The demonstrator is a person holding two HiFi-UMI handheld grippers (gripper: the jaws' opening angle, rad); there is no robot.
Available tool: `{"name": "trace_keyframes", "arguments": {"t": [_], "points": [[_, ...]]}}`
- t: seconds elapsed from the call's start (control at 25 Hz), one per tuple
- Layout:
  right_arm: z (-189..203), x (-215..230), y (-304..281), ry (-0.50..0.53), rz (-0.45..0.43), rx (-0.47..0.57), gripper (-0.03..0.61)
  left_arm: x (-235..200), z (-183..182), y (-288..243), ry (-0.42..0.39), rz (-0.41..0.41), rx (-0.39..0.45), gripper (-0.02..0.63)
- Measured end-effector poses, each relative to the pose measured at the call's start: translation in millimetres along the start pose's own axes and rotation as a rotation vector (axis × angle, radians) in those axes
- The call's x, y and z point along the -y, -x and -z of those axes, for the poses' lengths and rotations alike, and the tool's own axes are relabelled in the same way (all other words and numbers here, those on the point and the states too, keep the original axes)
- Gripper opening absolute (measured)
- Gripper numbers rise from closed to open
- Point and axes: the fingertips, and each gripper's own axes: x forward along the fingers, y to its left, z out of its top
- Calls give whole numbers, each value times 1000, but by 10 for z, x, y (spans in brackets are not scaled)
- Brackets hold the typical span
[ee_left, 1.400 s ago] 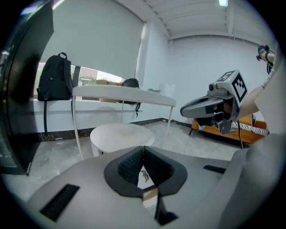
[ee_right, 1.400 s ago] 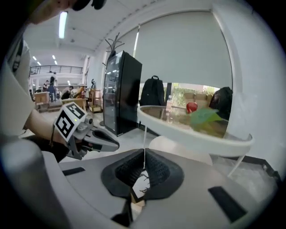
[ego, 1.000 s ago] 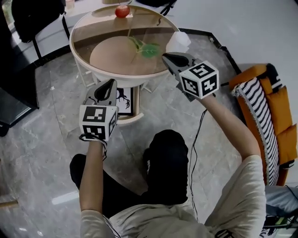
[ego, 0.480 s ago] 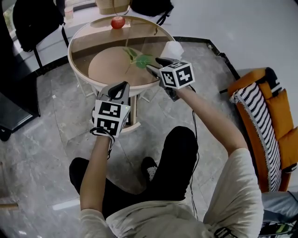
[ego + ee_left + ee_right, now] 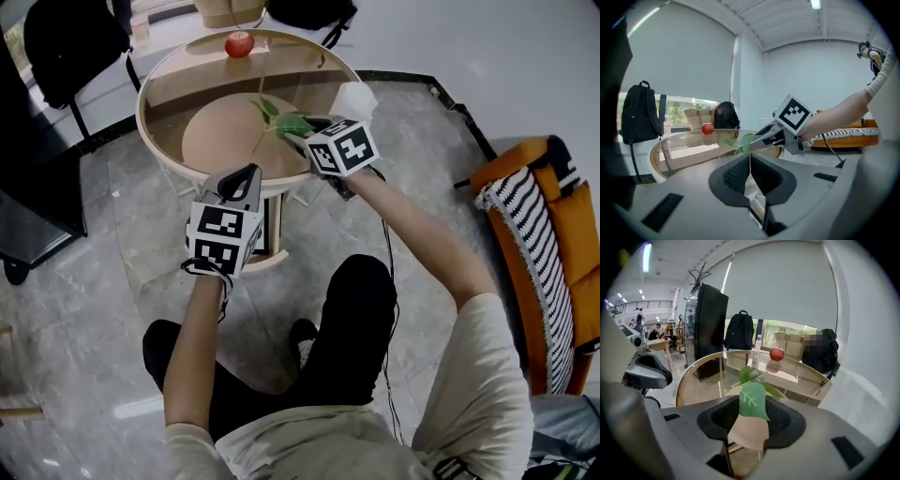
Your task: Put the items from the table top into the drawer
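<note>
Your right gripper point(image 5: 298, 139) has come down from beside the rim to the top of the round glass table point(image 5: 155, 117), and its jaws have just been opening. They now stand apart with the green leaf sprig point(image 5: 284, 122) lying between them, unpinched. Your left gripper point(image 5: 246, 174) hangs clenched and empty just below the near edge, and the red apple point(image 5: 239, 43) sits on the far side of the top.

Grey marbled floor point(image 5: 84, 281) is running under a round glass-topped table point(image 5: 178, 89). An orange armchair point(image 5: 572, 216) is carrying a striped throw point(image 5: 525, 244). A pale roller blind point(image 5: 783, 291) is covering most of the window, leaving daylight and greenery showing below. A tall black cabinet point(image 5: 705, 319) is standing beside it. A ceiling strip light point(image 5: 815, 3) is glowing above white walls point(image 5: 825, 79).
</note>
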Motion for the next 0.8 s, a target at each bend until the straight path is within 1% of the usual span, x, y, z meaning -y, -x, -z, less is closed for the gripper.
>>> {"name": "trace_keyframes", "arguments": {"t": [0.12,0.16,0.28,0.56,0.8], "points": [[-10,-21,27,11,8,9,101,-9,48,26,12,-2,-4,25],[-27,-30,36,7,9,14,83,-16,56,41,15,-2,-4,25],[-71,-88,67,26,17,20,55,-45,83,104,18,-4,-4,25],[-121,-367,257,78,22,53,41,-68,192,277,38,5,1,25],[-106,-710,424,91,-6,66,41,-102,385,456,63,7,-17,25]]}}
